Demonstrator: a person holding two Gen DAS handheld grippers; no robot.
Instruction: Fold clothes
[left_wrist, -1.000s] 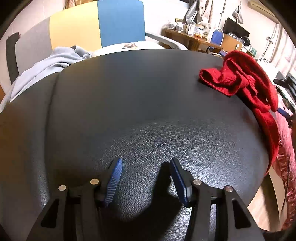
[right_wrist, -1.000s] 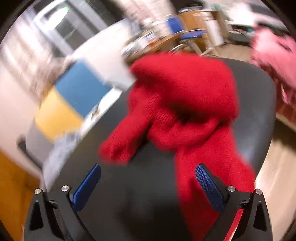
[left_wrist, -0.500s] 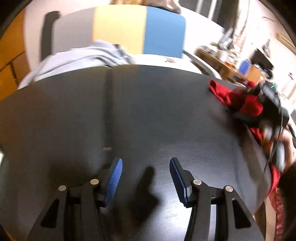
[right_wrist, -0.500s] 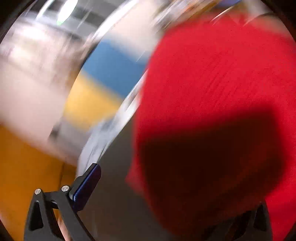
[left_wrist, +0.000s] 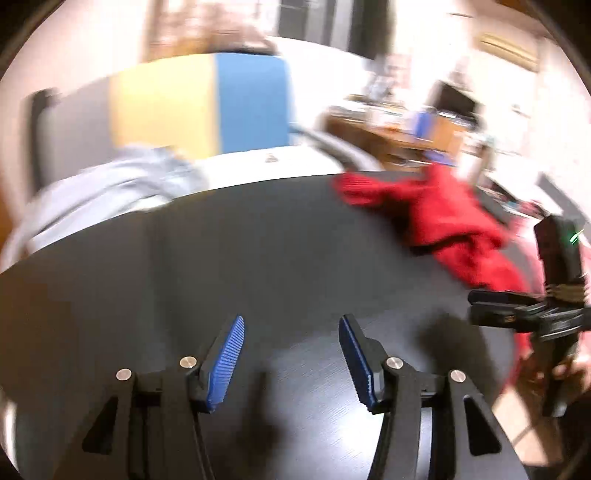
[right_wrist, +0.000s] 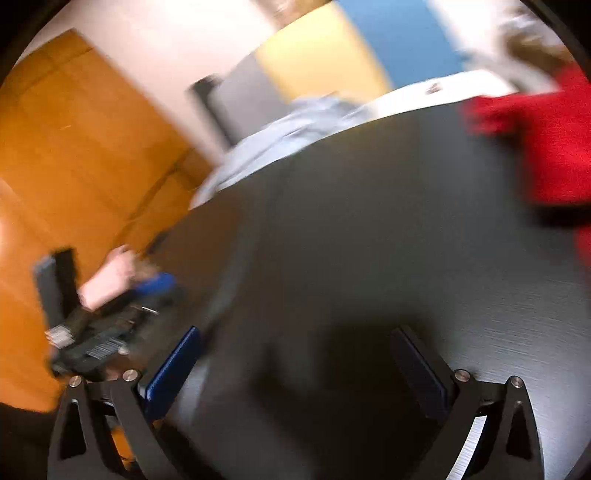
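A crumpled red knit garment lies at the far right of the black table, with part of it hanging over the right edge. In the right wrist view the red garment is at the upper right, well away from the fingers. My left gripper hovers open over bare table near the front, nothing between its blue pads. My right gripper is also open and empty above the table's middle. Both views are motion-blurred.
A pale blue-grey garment is heaped at the table's far left edge. Behind it stands a chair back with grey, yellow and blue panels. A cluttered desk is at the far right. A hand holds the left gripper.
The right gripper swung left, away from the red garment that filled its view half a second ago. The left gripper rose and tilted, and now sees the right gripper at its right edge.
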